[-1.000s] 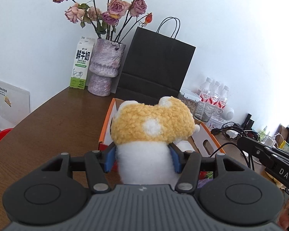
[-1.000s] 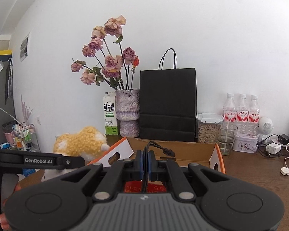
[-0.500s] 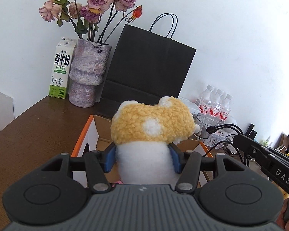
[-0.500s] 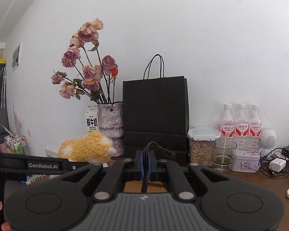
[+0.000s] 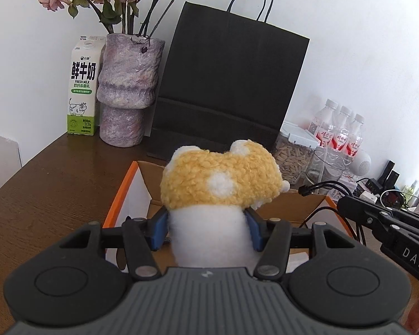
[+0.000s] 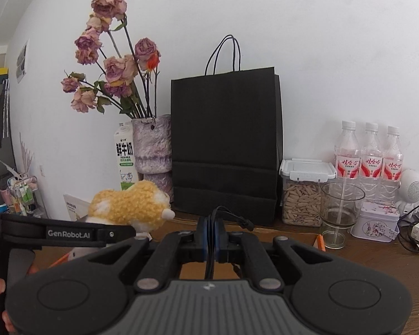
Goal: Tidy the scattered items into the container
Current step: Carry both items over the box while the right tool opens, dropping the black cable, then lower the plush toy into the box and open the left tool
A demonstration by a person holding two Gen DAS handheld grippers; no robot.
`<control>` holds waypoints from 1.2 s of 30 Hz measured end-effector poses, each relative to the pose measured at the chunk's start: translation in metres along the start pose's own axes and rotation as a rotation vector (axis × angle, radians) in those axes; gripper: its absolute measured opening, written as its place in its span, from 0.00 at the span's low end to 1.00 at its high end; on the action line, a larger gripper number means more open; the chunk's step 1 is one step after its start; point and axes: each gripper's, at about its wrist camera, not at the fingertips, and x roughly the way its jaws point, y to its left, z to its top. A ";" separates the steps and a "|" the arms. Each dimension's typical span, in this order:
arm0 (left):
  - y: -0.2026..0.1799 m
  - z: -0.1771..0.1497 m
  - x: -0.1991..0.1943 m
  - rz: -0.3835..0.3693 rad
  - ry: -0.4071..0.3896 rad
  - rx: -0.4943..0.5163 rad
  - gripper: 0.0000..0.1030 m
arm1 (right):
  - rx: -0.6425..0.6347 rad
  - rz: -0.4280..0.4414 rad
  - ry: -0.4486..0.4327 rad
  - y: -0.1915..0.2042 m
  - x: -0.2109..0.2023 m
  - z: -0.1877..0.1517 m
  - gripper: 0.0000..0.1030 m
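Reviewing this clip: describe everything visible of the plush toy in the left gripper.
The plush toy is soft and fleecy: a curly yellow upper part with a white spot and small white bumps, above a plain white lower body. The left gripper clamps that white part between its blue pads, holding the toy upright in the air over the open cardboard box. The right-wrist view shows it side-on with a white nub. Nothing else touches it.

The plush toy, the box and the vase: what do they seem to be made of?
Plush toy: soft curly fleece, yellow over white, matte.
Box: brown cardboard inside, with a glossy-looking white and orange outer face.
Vase: rough, mottled purple-grey surface, perhaps ceramic or stone; hard to tell.
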 end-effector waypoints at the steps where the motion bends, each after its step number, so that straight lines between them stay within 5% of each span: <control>1: 0.001 0.000 0.002 0.005 0.005 0.002 0.55 | -0.001 0.000 0.010 0.000 0.003 -0.002 0.04; 11: 0.002 -0.011 0.020 0.033 0.068 0.026 0.55 | 0.004 0.004 0.110 -0.001 0.028 -0.020 0.04; 15: 0.000 -0.012 0.022 0.054 0.087 0.043 0.67 | 0.021 -0.001 0.119 -0.005 0.031 -0.021 0.07; 16: -0.001 -0.011 0.022 0.058 0.081 0.045 0.71 | 0.032 -0.006 0.122 -0.007 0.031 -0.021 0.17; 19: -0.002 -0.010 0.017 0.080 0.056 0.050 0.99 | 0.077 -0.034 0.117 -0.016 0.028 -0.018 0.74; 20: -0.002 -0.009 0.015 0.088 0.045 0.051 1.00 | 0.088 -0.041 0.111 -0.019 0.026 -0.016 0.81; 27: 0.001 -0.007 0.018 0.116 0.065 0.038 1.00 | 0.107 -0.061 0.137 -0.025 0.023 -0.010 1.00; 36: 0.001 -0.007 0.017 0.125 0.062 0.036 1.00 | 0.055 -0.081 0.150 -0.016 0.020 -0.009 1.00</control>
